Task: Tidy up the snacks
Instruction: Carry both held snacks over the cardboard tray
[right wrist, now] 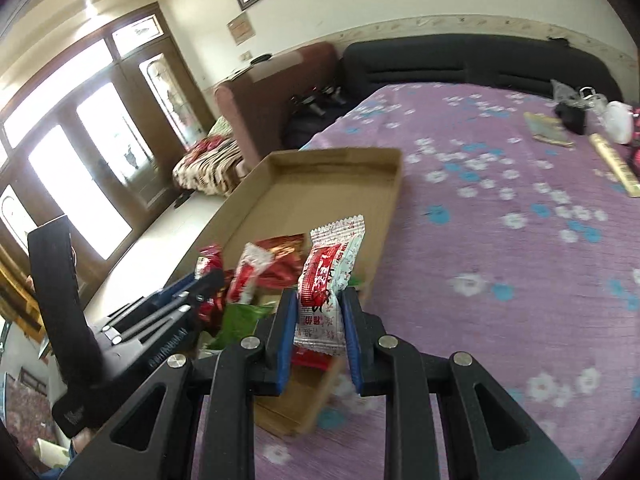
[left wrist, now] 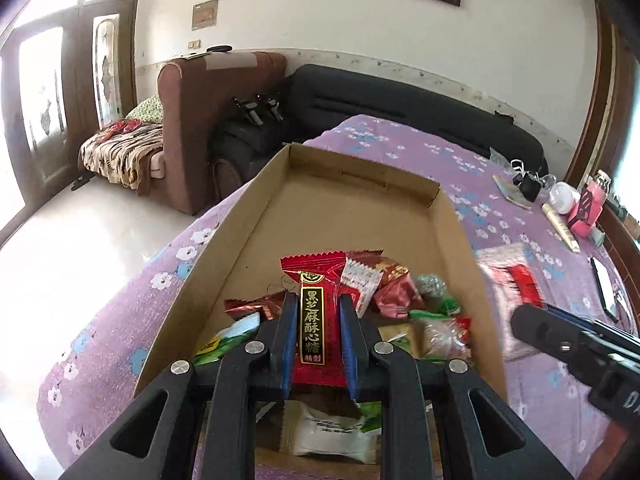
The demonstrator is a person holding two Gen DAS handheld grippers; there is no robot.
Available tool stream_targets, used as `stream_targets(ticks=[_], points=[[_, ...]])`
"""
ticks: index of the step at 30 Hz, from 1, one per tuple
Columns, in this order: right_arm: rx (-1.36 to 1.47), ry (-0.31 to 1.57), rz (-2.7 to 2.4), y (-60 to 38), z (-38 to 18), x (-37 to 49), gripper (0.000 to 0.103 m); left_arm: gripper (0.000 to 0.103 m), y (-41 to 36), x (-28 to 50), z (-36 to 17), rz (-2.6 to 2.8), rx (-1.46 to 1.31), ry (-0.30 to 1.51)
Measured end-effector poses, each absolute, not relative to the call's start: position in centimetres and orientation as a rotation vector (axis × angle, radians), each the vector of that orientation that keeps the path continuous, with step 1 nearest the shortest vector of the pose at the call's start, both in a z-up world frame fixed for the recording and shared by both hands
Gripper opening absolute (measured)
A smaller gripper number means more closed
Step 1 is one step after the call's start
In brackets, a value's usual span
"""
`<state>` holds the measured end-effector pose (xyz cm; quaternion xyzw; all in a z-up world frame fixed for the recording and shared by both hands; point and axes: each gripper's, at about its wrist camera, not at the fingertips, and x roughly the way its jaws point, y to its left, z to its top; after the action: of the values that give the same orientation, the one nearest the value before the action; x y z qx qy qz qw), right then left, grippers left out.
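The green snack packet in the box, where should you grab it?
Probably by a crinkled edge of the green packet, coming from above. It lies flat and soft among other wrappers in the cardboard box, so its sides are crowded. Both grippers already hold candies.

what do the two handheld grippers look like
Both match: the left gripper and right gripper have matte black linkage arms with triangular cut-outs, round silver pivot pins, and blue pads lining the jaws. The left gripper's black body carries pale lettering, too blurred to read. No cables or sleeves are visible.
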<state>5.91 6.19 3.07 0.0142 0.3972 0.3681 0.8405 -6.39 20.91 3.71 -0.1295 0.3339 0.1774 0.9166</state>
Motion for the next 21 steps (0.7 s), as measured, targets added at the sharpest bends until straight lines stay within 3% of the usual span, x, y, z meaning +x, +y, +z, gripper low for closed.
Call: stream_targets(ticks=[21], points=[[-0.017,0.832,0.862,8.5,-0.6,5.0,0.029,0.021,21.4,-5.0,2.7,0.323,-0.296,0.755]])
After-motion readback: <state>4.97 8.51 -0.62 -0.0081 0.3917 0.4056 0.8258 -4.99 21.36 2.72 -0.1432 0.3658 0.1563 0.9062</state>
